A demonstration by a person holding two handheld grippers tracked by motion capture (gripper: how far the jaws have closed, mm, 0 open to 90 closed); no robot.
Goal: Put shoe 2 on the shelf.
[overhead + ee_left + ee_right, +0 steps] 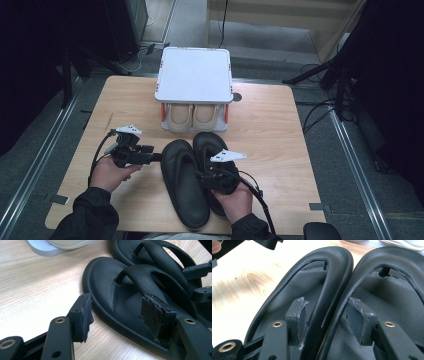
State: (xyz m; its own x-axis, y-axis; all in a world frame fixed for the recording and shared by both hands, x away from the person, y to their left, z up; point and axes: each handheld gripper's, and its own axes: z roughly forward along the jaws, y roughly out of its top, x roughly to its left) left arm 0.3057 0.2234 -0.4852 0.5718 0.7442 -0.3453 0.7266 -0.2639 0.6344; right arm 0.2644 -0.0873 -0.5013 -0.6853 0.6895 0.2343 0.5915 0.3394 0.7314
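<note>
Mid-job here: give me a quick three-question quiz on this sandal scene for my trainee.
1. True or false: the left gripper is clamped shut on the left black sandal.
2. What sits under the white rack? A) black sandals B) beige shoes C) nothing
3. Between which two things do the right gripper's jaws reach?

Key:
1. False: its jaws stand open across that sandal's outer edge.
2. B
3. One jaw is inside each sandal, astride the adjoining straps of the left black sandal and the right black sandal, pads not pressing.
</note>
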